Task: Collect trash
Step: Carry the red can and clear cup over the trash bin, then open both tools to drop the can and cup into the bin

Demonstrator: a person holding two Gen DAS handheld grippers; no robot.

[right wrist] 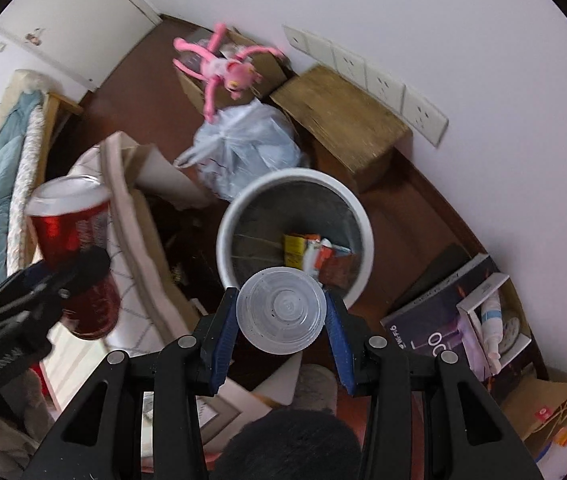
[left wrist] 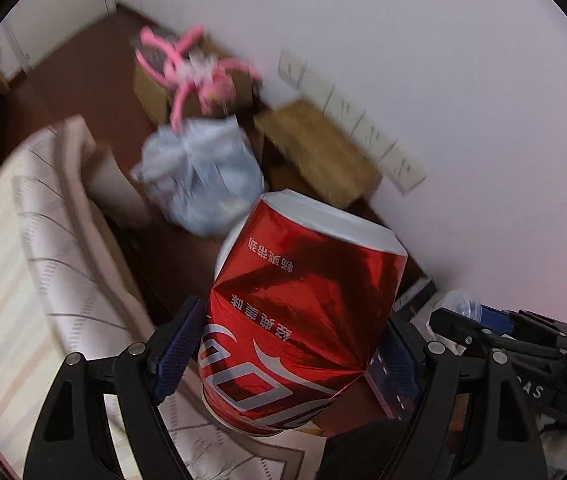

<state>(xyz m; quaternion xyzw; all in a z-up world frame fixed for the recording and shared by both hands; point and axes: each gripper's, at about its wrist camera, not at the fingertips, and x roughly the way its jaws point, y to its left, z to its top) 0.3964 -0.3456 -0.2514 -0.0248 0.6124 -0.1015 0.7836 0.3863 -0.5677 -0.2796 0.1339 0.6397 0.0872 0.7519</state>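
My left gripper (left wrist: 289,344) is shut on a big red paper cola cup (left wrist: 303,308) with a white rim, held bottom-end away from the camera; the same cup (right wrist: 71,240) and left gripper (right wrist: 55,280) show at the left of the right wrist view. My right gripper (right wrist: 281,316) is shut on a small clear plastic cup (right wrist: 281,314), seen end-on. Just beyond it on the brown floor stands a white-rimmed mesh waste bin (right wrist: 243,204) holding several wrappers (right wrist: 315,252). In the left wrist view the clear cup (left wrist: 461,304) and right gripper (left wrist: 479,330) appear at the right.
A tied pale-blue plastic bag (right wrist: 243,148) lies behind the bin, next to a wooden block (right wrist: 343,116) and a cardboard box with a pink plush toy (right wrist: 223,68). A rug (right wrist: 123,208) and mattress edge lie left. Boxes (right wrist: 455,312) and a paper bag (right wrist: 547,408) line the white wall at right.
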